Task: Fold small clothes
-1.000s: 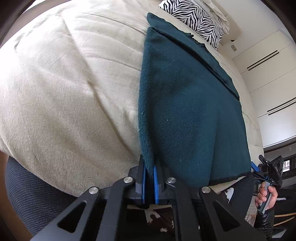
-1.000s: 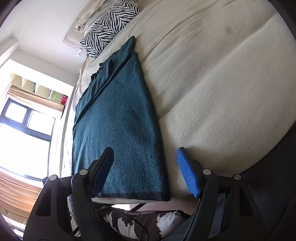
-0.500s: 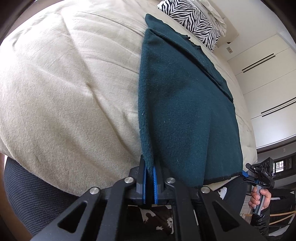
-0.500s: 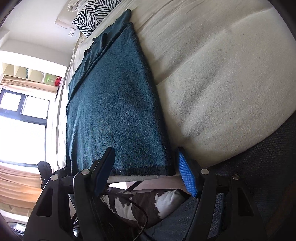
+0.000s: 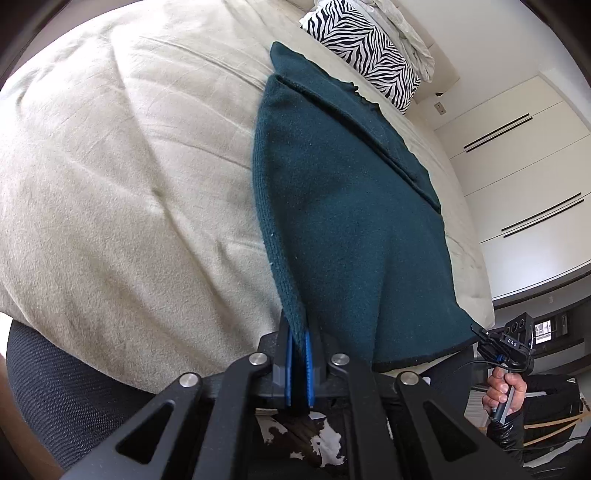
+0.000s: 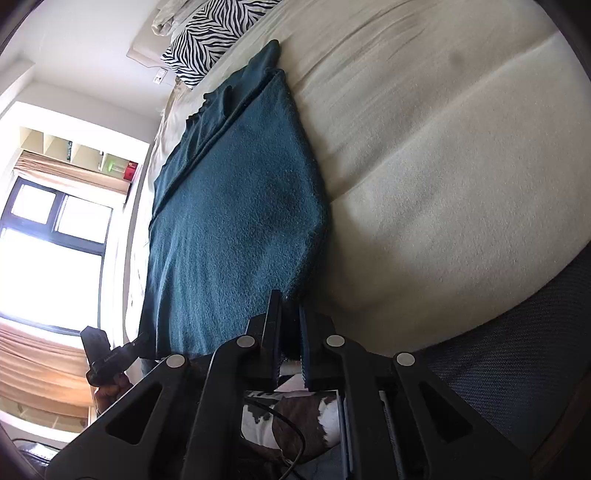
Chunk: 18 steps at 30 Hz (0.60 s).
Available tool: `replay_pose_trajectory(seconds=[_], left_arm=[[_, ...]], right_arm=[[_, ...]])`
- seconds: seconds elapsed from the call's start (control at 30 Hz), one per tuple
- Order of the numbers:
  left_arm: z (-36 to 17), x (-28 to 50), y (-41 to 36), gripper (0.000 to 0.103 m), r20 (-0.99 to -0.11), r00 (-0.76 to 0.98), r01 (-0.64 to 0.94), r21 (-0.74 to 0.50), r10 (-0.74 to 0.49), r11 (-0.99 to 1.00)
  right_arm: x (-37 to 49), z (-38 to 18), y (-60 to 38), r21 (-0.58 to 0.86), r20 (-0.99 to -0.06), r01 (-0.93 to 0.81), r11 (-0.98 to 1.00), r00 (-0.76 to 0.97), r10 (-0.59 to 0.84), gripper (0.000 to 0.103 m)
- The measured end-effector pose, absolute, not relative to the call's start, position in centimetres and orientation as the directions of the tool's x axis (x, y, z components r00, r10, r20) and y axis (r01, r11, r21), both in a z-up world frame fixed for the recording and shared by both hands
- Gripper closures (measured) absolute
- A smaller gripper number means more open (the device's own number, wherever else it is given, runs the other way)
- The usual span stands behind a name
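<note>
A dark teal knitted garment [image 5: 343,206] [image 6: 236,221] lies lengthwise on the cream bed cover, folded along its length, its near hem lifted off the bed's edge. My left gripper [image 5: 298,334] is shut on the hem's near left corner, the knit pinched between the blue pads. My right gripper [image 6: 288,306] is shut on the near right corner, cloth squeezed between its fingers. In the left wrist view the right gripper [image 5: 495,341] shows at the hem's far corner with a hand below it. The left gripper [image 6: 110,354] shows at the lower left of the right wrist view.
A zebra-print pillow [image 5: 365,44] [image 6: 218,33] lies at the head of the bed [image 5: 110,184]. White wardrobe doors [image 5: 528,177] stand to one side, a bright window [image 6: 48,229] to the other. A dark mesh chair [image 6: 535,350] and a cowhide rug [image 5: 317,446] are below.
The right gripper moved in over the garment's near right corner and shut on it. That corner now lifts off the bed. The left gripper kept its hold.
</note>
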<state>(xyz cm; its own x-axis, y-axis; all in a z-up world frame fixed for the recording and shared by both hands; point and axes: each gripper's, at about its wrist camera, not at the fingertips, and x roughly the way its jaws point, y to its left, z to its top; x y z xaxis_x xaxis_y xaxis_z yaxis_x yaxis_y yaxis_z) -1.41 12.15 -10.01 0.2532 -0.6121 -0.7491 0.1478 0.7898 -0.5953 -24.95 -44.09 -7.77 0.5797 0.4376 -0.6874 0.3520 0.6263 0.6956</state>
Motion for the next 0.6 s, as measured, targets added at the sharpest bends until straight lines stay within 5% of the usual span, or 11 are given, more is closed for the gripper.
replay_pose_trajectory(seconds=[0.6], left_arm=[[-6.3,2.2,14.4,0.097,-0.432,0.417,0.035,-0.872,-0.800,0.489]], right_arm=[[-16.6,-3.0,-46.0,0.836,-0.474,0.226,0.499,0.755,0.453,0.096]])
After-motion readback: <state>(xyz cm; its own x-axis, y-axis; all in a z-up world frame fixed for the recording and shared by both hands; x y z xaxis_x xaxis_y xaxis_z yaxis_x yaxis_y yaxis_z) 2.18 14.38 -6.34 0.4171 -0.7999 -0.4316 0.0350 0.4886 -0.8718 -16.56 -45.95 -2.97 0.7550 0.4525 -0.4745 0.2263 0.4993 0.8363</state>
